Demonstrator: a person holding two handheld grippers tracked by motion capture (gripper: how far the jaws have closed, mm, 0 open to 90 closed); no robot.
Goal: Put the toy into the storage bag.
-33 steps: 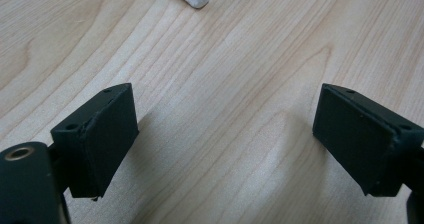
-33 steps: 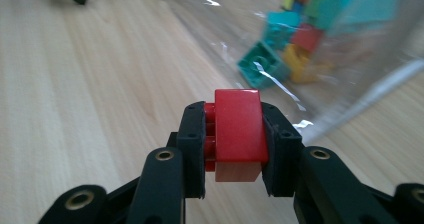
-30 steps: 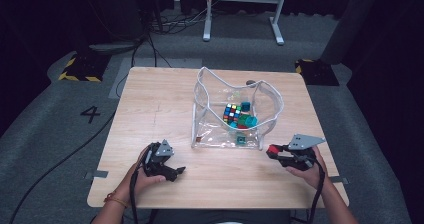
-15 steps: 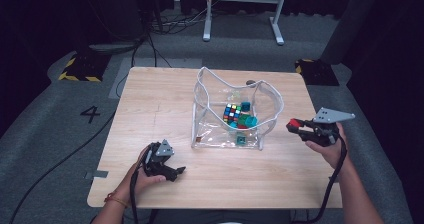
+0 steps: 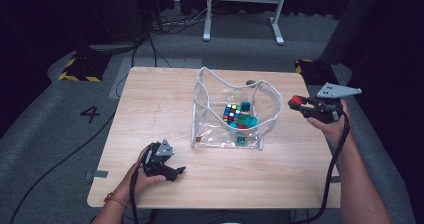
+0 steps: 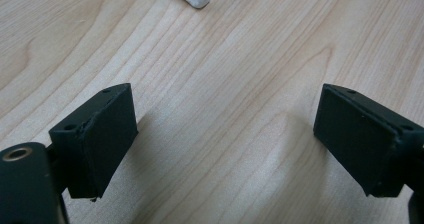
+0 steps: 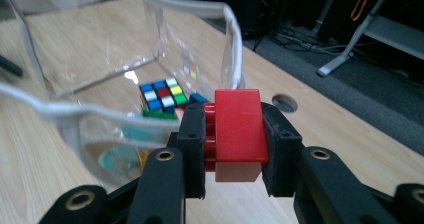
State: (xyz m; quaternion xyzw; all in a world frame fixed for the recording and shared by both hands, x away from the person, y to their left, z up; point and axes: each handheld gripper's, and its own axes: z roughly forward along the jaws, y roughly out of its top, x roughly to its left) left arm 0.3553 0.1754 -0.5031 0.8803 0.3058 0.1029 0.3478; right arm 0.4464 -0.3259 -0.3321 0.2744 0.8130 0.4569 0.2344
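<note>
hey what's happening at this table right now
A person works two handheld grippers at a wooden table. The right gripper is clamped on a red toy brick, held in the air beside a clear plastic bag that already holds a Rubik's cube and some teal and green blocks. The left gripper rests open on the tabletop, holding nothing.
</note>
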